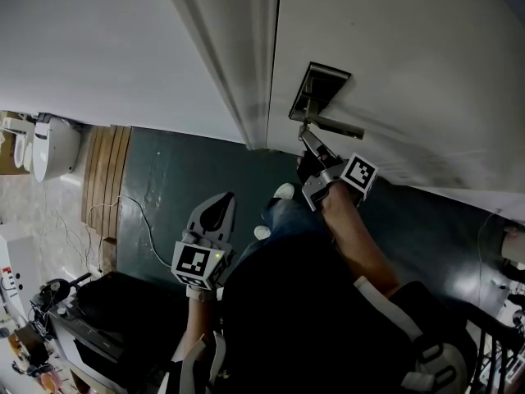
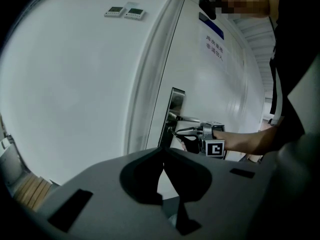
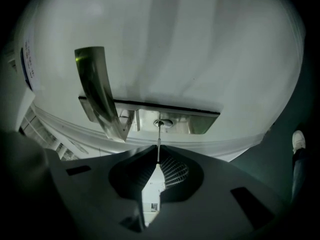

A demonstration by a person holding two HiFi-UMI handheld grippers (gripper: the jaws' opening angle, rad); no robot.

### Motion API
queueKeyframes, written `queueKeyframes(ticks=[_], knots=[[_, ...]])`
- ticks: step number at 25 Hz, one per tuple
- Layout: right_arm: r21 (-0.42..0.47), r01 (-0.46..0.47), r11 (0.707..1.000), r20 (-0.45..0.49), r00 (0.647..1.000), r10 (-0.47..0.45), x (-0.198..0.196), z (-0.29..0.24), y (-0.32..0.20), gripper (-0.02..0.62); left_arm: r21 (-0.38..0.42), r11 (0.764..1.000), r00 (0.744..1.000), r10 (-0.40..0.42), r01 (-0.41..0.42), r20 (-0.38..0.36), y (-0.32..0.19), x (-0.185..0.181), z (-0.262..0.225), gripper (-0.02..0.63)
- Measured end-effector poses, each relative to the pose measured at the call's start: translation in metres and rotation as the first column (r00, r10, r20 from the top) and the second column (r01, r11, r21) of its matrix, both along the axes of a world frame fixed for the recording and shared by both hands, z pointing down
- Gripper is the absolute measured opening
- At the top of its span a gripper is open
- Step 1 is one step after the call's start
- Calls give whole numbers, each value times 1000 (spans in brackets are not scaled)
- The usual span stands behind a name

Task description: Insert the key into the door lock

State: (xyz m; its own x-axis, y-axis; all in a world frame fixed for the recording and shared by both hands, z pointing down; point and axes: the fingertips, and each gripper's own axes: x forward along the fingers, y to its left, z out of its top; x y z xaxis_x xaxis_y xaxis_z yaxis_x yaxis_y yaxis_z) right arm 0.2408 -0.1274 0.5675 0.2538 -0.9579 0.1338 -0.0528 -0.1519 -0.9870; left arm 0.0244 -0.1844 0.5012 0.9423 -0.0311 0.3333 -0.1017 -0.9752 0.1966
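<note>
Head view shows the white door (image 1: 410,48) with its metal lock plate (image 1: 318,89) and lever handle (image 1: 338,127). The right gripper (image 3: 158,162) is clamped on the key (image 3: 158,146), whose thin blade tip meets the keyhole (image 3: 162,123). The left gripper (image 2: 163,156) hangs low, well apart from the door, its jaws closed on nothing.

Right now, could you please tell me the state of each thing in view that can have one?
Key: pinched between jaws, tip at the keyhole, most of the blade still outside.
Right gripper: shut on the key, raised to the door.
Door handle: level, not pressed down.
Door: appears shut.
Left gripper: shut, empty, held low and away from the door.
</note>
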Motion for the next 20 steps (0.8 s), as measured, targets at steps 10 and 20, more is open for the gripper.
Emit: queueKeyframes(ticks=[10, 20], knots=[[7, -19, 1000, -7, 1000, 19, 12, -1, -4, 32, 1, 1000, 1000, 7, -7, 11, 3, -5, 3, 9], [30, -34, 999, -22, 999, 35, 19, -1, -8, 32, 5, 1000, 1000, 6, -6, 21, 2, -7, 4, 9]])
